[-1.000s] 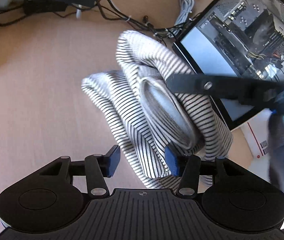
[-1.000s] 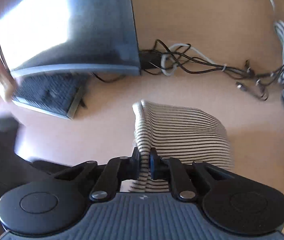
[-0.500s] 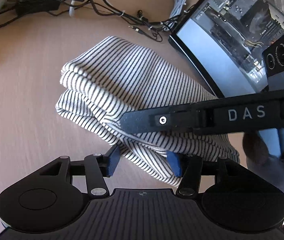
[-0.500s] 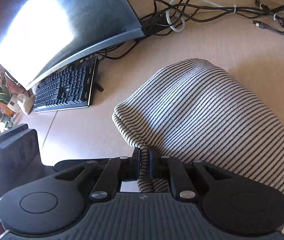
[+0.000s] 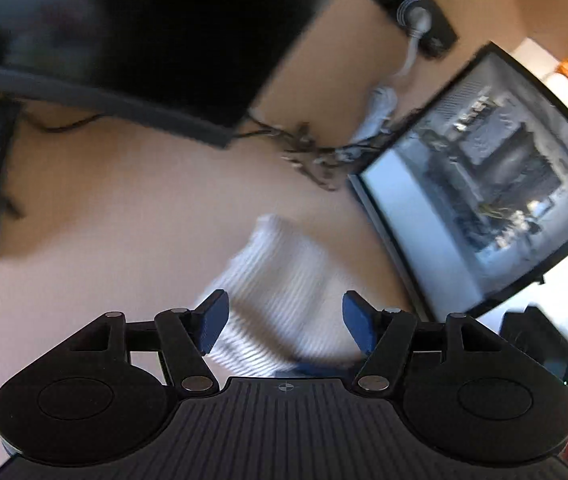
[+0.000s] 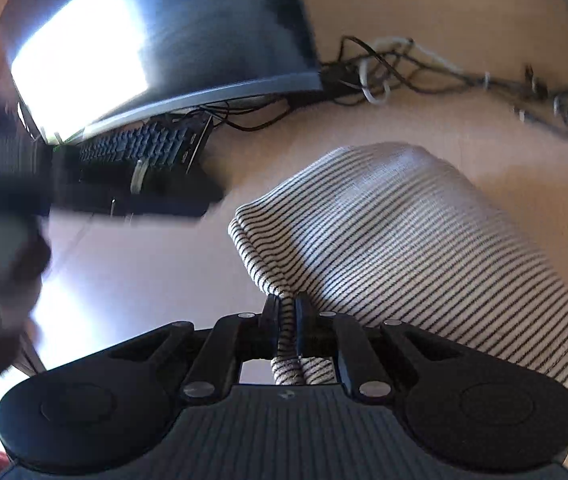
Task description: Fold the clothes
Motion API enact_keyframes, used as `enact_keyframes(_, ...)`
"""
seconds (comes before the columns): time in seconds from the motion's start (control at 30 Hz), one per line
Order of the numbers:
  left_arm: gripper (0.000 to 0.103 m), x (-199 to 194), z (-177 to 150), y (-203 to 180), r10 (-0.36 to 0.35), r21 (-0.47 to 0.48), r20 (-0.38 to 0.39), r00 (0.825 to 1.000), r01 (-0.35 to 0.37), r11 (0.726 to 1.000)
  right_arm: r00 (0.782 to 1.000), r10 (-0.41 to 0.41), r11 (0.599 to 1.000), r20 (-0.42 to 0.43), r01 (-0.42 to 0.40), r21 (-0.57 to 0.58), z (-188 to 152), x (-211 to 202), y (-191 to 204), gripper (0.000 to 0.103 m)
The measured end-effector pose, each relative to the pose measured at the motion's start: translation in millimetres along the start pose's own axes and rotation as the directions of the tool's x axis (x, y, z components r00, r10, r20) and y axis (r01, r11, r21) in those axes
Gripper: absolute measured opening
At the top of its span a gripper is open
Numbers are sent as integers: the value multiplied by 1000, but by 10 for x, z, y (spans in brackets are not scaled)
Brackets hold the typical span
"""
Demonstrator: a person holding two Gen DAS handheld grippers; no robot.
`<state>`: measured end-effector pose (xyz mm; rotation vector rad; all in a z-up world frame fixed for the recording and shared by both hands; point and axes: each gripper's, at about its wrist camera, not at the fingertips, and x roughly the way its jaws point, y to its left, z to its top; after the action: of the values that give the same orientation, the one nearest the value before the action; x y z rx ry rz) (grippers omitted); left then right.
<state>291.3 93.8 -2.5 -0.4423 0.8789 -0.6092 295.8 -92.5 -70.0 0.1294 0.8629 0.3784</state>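
On desk (image 6: 131,280), right gripper (image 6: 287,320) pinches striped garment (image 6: 404,240) edge.

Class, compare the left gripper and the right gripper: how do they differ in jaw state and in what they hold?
1. The left gripper stands open, having just been opening; the right gripper is shut.
2. The right gripper pinches a fold of the striped garment; the left gripper's blue pads press nothing, the garment lying beyond them.
Shared: both point down at the garment on the desk.

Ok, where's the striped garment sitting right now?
The striped garment lies folded on the desk, in front of the cable tangle and right of the keyboard, one corner pinched in the right tool.
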Motion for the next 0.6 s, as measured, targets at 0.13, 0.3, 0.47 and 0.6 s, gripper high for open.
enact_keyframes(0.13,67,402,-22,-128,19,28,-84,996,-17,999,999,-45,996,25,47,-74,-33,-55,100,6)
enact_keyframes(0.3,68,516,-40,-150,43,84,-113,993,-34,996,996,-82,983,37,87,-161,-24,-308,141,22)
enact_keyframes(0.47,69,512,-66,-102,44,87,-117,992,-33,996,983,-153,962,105,173,-210,6,-757,47,50)
enact_keyframes(0.6,69,545,-84,-110,47,95,-116,992,-36,995,965,-241,948,104,257,-187,-39,-712,-153,50)
